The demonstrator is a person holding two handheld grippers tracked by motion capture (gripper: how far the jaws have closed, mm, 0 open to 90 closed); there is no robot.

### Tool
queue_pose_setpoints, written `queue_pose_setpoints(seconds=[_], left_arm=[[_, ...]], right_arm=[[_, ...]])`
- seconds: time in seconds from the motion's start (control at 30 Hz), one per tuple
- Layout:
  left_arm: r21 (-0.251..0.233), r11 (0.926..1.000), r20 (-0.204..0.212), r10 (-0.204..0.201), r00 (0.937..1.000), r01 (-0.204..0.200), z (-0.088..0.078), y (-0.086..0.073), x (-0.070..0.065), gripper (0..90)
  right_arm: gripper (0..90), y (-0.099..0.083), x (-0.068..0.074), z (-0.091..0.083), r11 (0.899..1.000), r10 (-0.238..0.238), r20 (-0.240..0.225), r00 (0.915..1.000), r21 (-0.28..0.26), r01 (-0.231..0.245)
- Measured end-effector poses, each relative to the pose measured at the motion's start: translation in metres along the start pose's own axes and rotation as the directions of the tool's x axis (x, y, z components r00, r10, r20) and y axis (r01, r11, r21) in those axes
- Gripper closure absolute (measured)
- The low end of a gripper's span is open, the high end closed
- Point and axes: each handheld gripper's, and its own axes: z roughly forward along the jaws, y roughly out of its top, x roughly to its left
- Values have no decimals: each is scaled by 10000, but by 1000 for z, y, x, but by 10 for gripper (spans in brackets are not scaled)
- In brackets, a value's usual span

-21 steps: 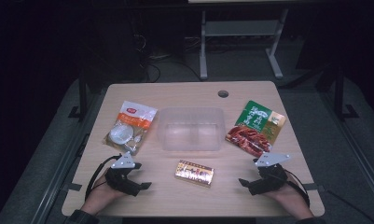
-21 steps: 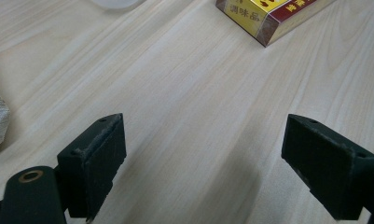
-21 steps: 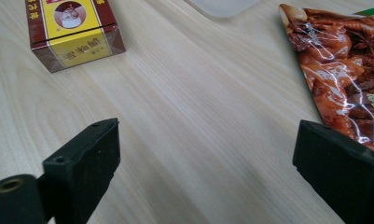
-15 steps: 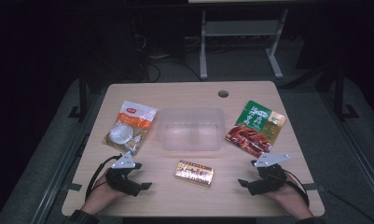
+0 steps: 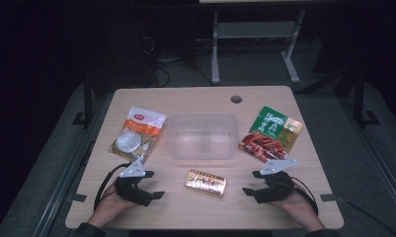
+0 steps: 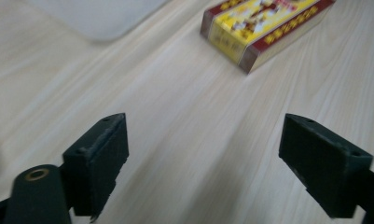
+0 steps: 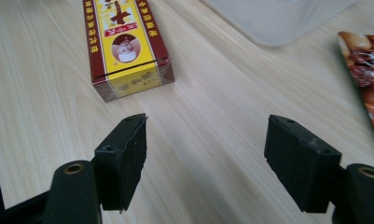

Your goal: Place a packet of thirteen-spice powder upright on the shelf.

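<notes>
High view: box (image 5: 206, 181) lies btwn left gripper (image 5: 153, 195) & right gripper (image 5: 248, 191), both spread, empty.

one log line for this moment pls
left gripper: open, empty | right gripper: open, empty | yellow-red box: on table between them, untouched

The red-and-yellow box (image 7: 127, 48) in front of me carries columns of yellow Chinese characters along its red borders, too small for me to read. The green packet (image 5: 270, 134) and the white-and-orange packet (image 5: 138, 131) bear print I cannot make out either
</notes>
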Motion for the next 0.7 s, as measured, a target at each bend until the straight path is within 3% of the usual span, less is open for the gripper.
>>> queue_pose_setpoints(seconds=[0.17,0.2,0.23,0.43,0.47,0.5,0.57,0.7], left_arm=[[-254,9991,328,334,9989,-326,2,14,-2,281],[-311,9987,379,418,9984,-406,3,16,-2,396],[-340,9986,415,416,9983,-402,4,19,-3,396],[-396,9983,768,449,9960,-420,15,40,0,719],[-396,9983,867,457,9952,-424,18,43,1,807],[-315,9987,910,430,9949,-403,21,46,1,807],[-234,9982,979,564,9936,-543,29,54,1,895],[-187,9968,990,786,9920,-771,37,61,1,896]], right_arm=[[246,-1,1,3,9999,43,-102,9999,119,-42],[239,-2,0,4,9999,36,-139,9999,127,-34],[239,-2,0,4,9999,36,-139,9999,127,-34],[230,-3,1,6,9997,38,-85,10000,238,-35],[230,-3,0,6,9996,78,-83,9999,267,-76],[230,-3,0,6,9996,78,-83,9999,267,-76],[220,-4,0,6,9996,57,-70,10000,265,-55],[215,-5,0,6,9994,77,-16,10000,330,-76]])
